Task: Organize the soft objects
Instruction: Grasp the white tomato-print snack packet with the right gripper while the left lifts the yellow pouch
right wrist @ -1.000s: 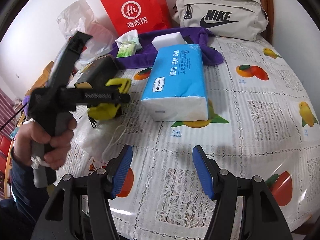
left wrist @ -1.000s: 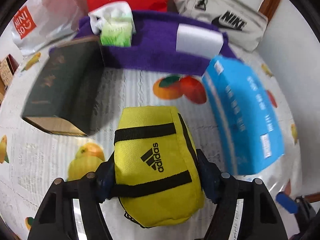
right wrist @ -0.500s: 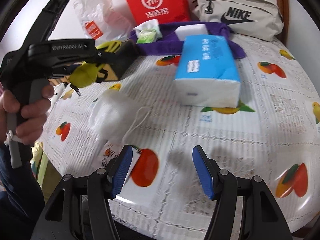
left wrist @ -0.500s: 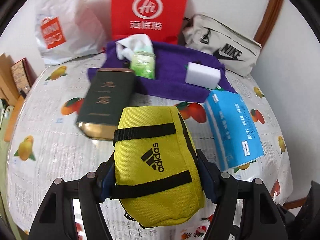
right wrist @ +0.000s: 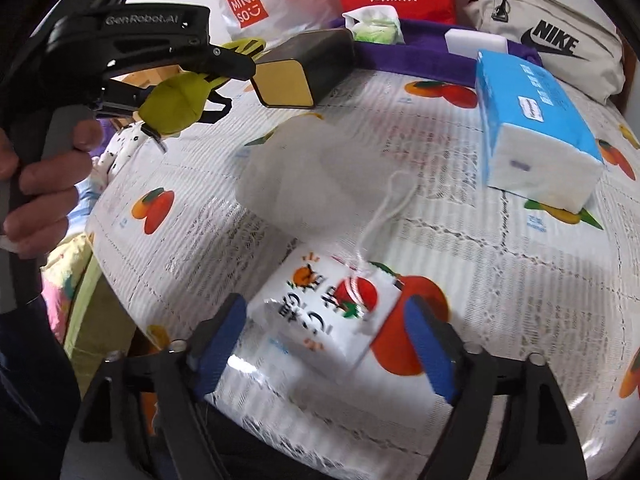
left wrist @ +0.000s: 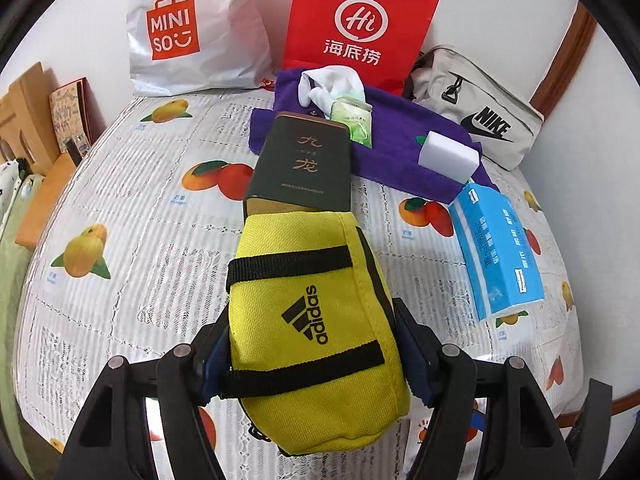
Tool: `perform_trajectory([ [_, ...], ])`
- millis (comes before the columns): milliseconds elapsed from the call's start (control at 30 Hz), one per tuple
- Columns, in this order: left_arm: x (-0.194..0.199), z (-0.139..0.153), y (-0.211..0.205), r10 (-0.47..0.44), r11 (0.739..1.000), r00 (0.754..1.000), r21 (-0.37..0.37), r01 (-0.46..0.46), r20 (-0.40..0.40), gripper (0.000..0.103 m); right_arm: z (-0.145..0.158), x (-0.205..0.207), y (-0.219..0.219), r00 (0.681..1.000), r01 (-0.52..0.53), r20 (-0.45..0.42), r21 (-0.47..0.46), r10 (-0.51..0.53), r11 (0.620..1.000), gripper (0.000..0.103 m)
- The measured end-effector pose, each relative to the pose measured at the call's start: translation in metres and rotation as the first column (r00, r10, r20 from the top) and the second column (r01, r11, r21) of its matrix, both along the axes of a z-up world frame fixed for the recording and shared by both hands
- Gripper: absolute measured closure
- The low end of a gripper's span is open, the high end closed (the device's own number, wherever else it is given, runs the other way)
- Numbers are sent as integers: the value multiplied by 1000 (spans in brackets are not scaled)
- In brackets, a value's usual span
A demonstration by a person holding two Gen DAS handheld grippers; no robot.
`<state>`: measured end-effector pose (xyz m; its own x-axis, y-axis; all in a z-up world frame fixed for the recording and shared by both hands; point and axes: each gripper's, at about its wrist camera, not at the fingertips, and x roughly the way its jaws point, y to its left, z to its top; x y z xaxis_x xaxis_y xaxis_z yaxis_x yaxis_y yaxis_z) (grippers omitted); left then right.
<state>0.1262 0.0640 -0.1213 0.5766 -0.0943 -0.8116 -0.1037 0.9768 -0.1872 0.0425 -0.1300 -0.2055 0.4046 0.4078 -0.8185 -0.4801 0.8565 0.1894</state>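
My left gripper [left wrist: 310,360] is shut on a yellow Adidas pouch [left wrist: 312,308] and holds it above the table; it shows from the side in the right wrist view [right wrist: 172,104]. My right gripper [right wrist: 328,348] is open, its jaws on either side of a white printed packet [right wrist: 328,320] near the table's front edge. A white mesh puff with a string loop [right wrist: 304,176] lies just beyond the packet. A purple towel [left wrist: 396,152] at the back carries a white sponge [left wrist: 448,156], a green tissue pack [left wrist: 354,120] and a white cloth [left wrist: 332,84].
A dark green box [left wrist: 304,164] lies mid-table. A blue tissue pack [left wrist: 496,252] lies at right. A Miniso bag [left wrist: 192,32], a red paper bag [left wrist: 360,24] and a grey Nike bag [left wrist: 480,116] stand along the back wall. The table [left wrist: 140,240] has a fruit-print cloth.
The left gripper has risen and pulled back with the pouch. The right gripper has moved left and forward, so the printed packet now sits between its open jaws.
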Motion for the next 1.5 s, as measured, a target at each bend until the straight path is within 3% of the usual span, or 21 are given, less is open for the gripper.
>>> perform_trajectory([
  [100, -2, -2, 5, 5, 1000, 1000, -12, -5, -1, 34, -4, -2, 9, 999, 18, 34, -42, -16, 999, 13],
  [233, -3, -5, 7, -1, 1000, 1000, -22, 1, -4, 34, -12, -7, 22, 988, 70, 144, -151, -48, 986, 13],
  [300, -3, -7, 7, -9, 1000, 1000, -22, 8, -8, 34, -12, -7, 16, 985, 93, 154, -127, -73, 988, 19],
  [433, -5, -9, 9, -14, 1000, 1000, -25, 14, -5, 34, -8, 4, -5, 980, 135, 165, -118, -115, 984, 42],
  [600, -3, -12, 12, -8, 999, 1000, -37, 8, -11, 34, -7, 26, -36, 969, 205, 165, -111, -185, 973, 46],
  [633, -2, -12, 12, -10, 999, 1000, -38, 9, -12, 34, -7, 30, -39, 969, 207, 162, -104, -188, 973, 53],
  [667, -2, -13, 12, -10, 999, 1000, -40, 9, -15, 34, -6, 33, -43, 967, 217, 161, -98, -199, 971, 68],
  [767, 1, -15, 12, -10, 999, 1000, -45, 9, -20, 34, -3, 39, -56, 966, 232, 130, -58, -223, 971, 77],
  [900, 5, -18, 10, -24, 999, 999, -47, 23, -30, 34, -2, 42, -59, 972, 216, 111, -61, -208, 975, 75],
  [1067, 8, -21, 8, -37, 998, 999, -55, 35, -37, 34, -2, 36, -59, 980, 187, 67, -16, -185, 982, 31],
  [1233, 8, -24, 10, -43, 997, 998, -65, 39, -48, 34, -6, 22, -47, 979, 181, 102, -53, -175, 982, 19],
  [1333, 8, -25, 11, -40, 997, 998, -67, 37, -51, 33, -12, 18, -34, 973, 190, 156, -129, -169, 973, 18],
  [1400, 8, -25, 11, -42, 997, 998, -65, 38, -53, 33, -13, 18, -30, 967, 202, 179, -123, -179, 972, 18],
  [1500, 7, -24, 10, -50, 997, 998, -61, 47, -50, 33, -13, 19, -32, 961, 217, 202, -120, -191, 969, 34],
])
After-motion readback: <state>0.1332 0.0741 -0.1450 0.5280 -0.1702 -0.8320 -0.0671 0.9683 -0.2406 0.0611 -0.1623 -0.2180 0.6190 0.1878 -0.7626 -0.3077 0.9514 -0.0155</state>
